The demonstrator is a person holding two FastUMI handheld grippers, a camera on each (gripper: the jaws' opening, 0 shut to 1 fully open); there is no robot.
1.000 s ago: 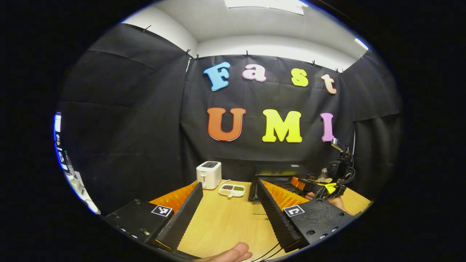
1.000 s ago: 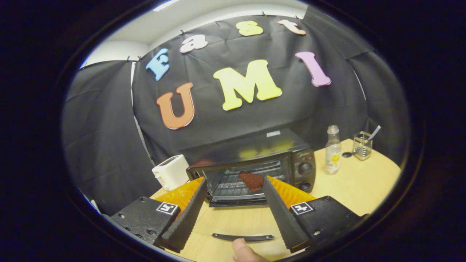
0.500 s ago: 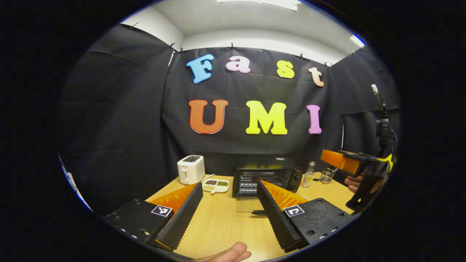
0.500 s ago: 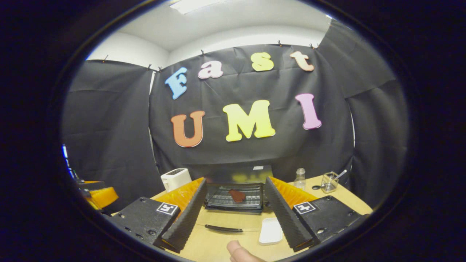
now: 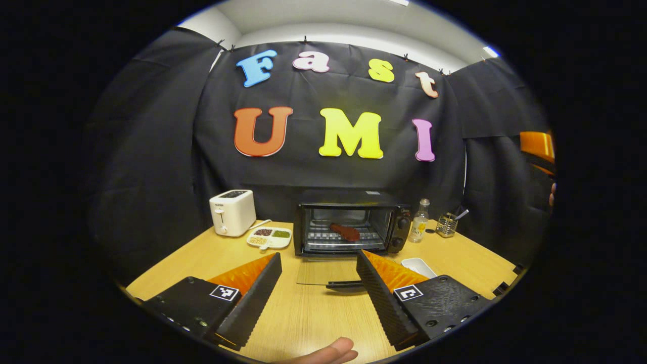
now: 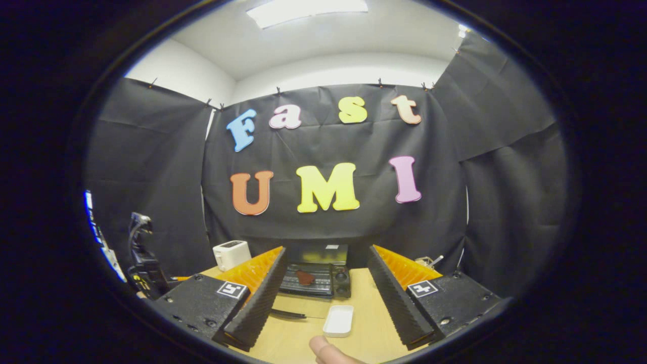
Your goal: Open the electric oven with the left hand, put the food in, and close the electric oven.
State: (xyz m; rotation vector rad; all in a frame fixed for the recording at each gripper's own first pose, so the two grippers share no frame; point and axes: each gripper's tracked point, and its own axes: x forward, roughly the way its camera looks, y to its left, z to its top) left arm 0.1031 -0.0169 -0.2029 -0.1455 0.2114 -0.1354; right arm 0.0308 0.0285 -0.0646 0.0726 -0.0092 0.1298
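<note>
The wooden table [image 5: 212,258] fills the lower half of the left gripper view, with everything lined up along its far edge. Dead centre sits the electric oven [image 5: 350,223], its glass door [image 5: 323,270] dropped flat toward the camera, handle at the near edge. The food [image 5: 344,231], a reddish-brown piece, lies on the rack inside, a bit right of the middle of the cavity. In the right gripper view the oven [image 6: 319,278] is small and low in the centre, food [image 6: 305,277] on the rack there too.

Left of the oven there's a white toaster [image 5: 232,219], then a divided snack dish [image 5: 269,237] between the two. Right of the oven: a small bottle [image 5: 419,221] and a wire holder [image 5: 447,225]. An empty white tray [image 5: 417,266] sits lower right, close to the camera.

The left gripper [image 5: 318,290] hangs over the table at bottom centre, jaws spread wide, nothing between them. The right gripper [image 6: 326,301] is likewise gaping and empty, white tray [image 6: 339,321] on the table between its fingers. A fingertip [image 5: 326,351] pokes in at the bottom edge.
</note>
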